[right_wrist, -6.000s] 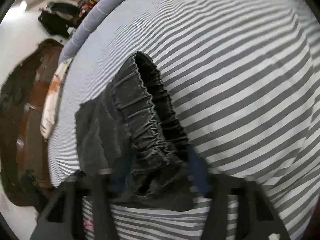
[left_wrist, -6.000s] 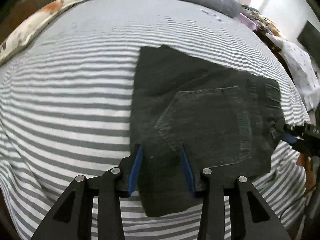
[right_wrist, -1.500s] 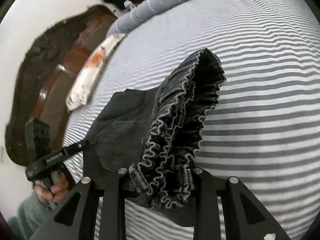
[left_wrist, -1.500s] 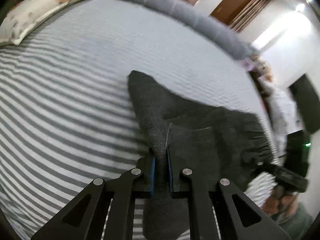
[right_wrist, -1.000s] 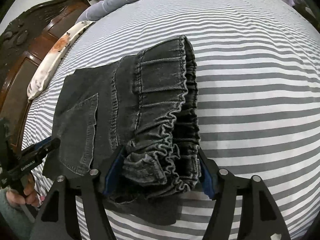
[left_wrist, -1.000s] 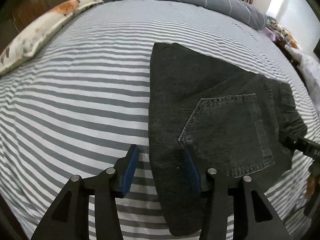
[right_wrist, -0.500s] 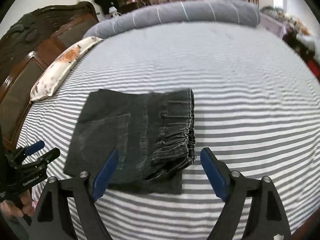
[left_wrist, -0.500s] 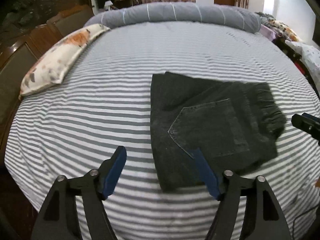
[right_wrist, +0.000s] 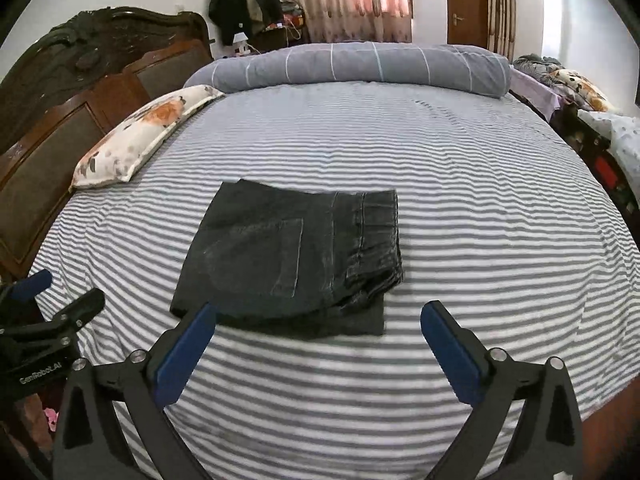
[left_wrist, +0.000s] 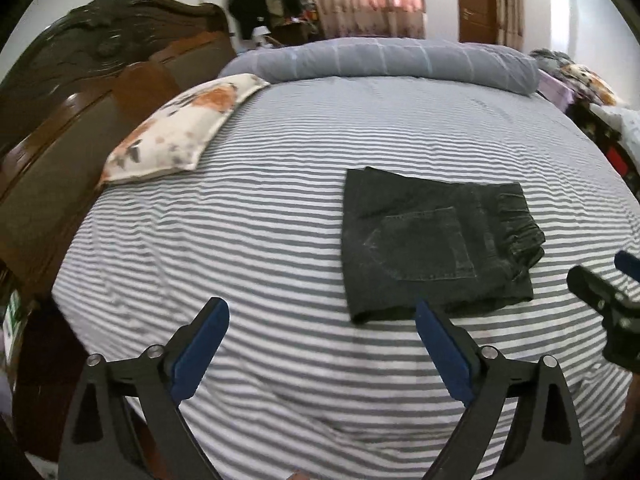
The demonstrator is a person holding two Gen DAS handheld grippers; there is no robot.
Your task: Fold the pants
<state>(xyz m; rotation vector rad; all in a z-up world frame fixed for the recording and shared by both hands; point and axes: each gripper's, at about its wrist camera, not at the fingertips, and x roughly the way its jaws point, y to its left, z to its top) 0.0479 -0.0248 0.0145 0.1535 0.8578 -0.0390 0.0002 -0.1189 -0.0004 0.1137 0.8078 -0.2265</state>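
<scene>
The dark grey denim pants (left_wrist: 432,244) lie folded into a compact rectangle on the striped bed, back pocket up and elastic waistband to the right; they also show in the right wrist view (right_wrist: 296,256). My left gripper (left_wrist: 320,340) is open and empty, held back above the near bed edge, left of the pants. My right gripper (right_wrist: 316,340) is open and empty, just short of the pants' near edge. Each gripper shows in the other's view: the right one at the far right (left_wrist: 608,292), the left one at the far left (right_wrist: 44,320).
The grey-and-white striped bed sheet (left_wrist: 248,240) fills both views. A floral pillow (left_wrist: 180,128) lies at the left by the dark wooden headboard (left_wrist: 72,92). A rolled grey duvet (right_wrist: 352,64) runs along the far side. Cluttered furniture stands at the right (right_wrist: 592,120).
Both grippers let go of the pants, opened wide and pulled back and up from the bed. The pants now rest flat and folded on the sheet.
</scene>
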